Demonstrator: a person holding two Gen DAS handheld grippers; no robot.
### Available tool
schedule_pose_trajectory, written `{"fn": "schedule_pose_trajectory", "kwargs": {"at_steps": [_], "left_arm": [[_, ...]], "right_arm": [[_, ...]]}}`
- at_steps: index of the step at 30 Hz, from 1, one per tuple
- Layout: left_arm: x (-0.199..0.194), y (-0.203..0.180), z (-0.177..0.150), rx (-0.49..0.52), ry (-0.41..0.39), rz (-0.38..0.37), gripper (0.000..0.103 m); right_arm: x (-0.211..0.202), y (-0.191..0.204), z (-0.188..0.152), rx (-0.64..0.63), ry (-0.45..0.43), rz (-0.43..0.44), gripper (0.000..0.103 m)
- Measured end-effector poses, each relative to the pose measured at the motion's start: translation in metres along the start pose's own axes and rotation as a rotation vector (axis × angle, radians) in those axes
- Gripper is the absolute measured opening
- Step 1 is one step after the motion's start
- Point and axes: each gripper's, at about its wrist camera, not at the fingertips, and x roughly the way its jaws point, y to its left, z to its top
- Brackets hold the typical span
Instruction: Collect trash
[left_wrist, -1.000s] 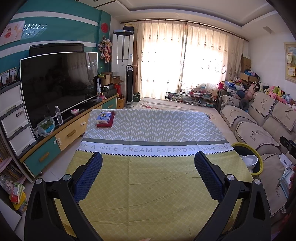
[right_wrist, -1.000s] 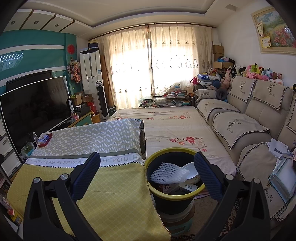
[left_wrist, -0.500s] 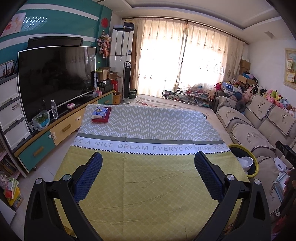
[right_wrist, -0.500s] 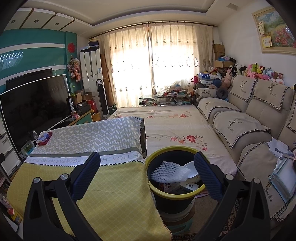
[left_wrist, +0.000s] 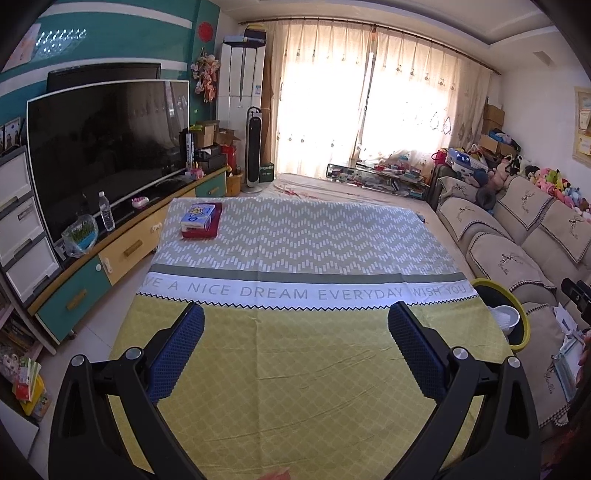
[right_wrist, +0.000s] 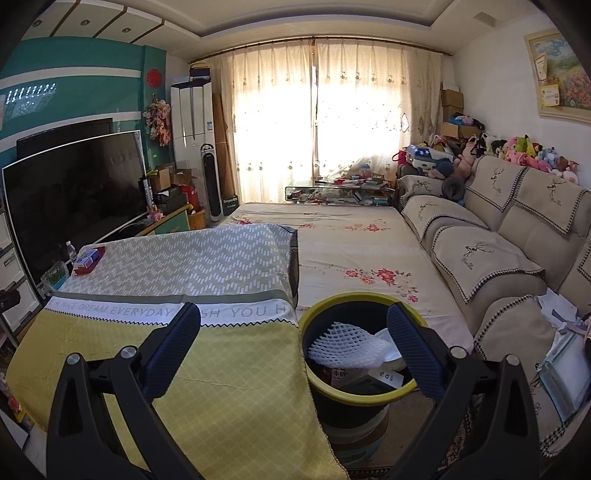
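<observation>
Your left gripper (left_wrist: 295, 339) hangs wide apart, nothing in it, over the yellow tablecloth (left_wrist: 295, 387). Your right gripper (right_wrist: 293, 341) gapes just as wide, empty. At its one o'clock sits the yellow-rimmed bin (right_wrist: 332, 391), white foam net (right_wrist: 343, 345) on top. Boxes (left_wrist: 199, 221) rest at eleven o'clock.
</observation>
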Motion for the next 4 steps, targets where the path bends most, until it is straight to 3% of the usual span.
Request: {"fn": "schedule_pose_trajectory", "kwargs": {"at_steps": [4], "left_arm": [[0.056,0.023,0.023,-0.016,0.067,0.032,0.098]], "right_arm": [[0.045,0.021,0.027,-0.005,0.058,0.147,0.096]]}}
